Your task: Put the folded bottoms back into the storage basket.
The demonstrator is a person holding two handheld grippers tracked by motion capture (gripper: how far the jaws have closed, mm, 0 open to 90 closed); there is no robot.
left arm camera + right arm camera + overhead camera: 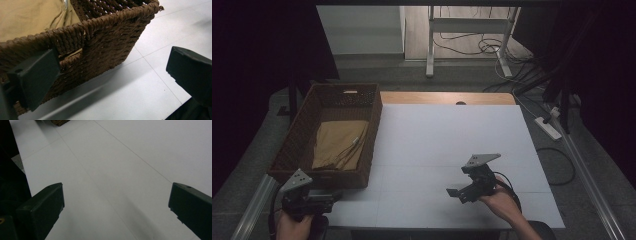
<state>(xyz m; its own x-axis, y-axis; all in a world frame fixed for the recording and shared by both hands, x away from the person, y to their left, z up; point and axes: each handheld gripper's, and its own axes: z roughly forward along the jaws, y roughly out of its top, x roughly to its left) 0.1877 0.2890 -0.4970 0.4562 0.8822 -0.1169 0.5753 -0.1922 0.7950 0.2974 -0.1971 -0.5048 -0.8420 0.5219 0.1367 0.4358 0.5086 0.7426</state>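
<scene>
The left hand (292, 225) enters at the bottom left corner of the high view and grips the left gripper (328, 197) low, its jaws pointing rightward and spread wide apart with nothing between them. The right hand (501, 197) comes in from the bottom right, wrist angled inward, holding the right gripper (455, 193) with jaws pointing left, likewise spread wide and empty.
</scene>
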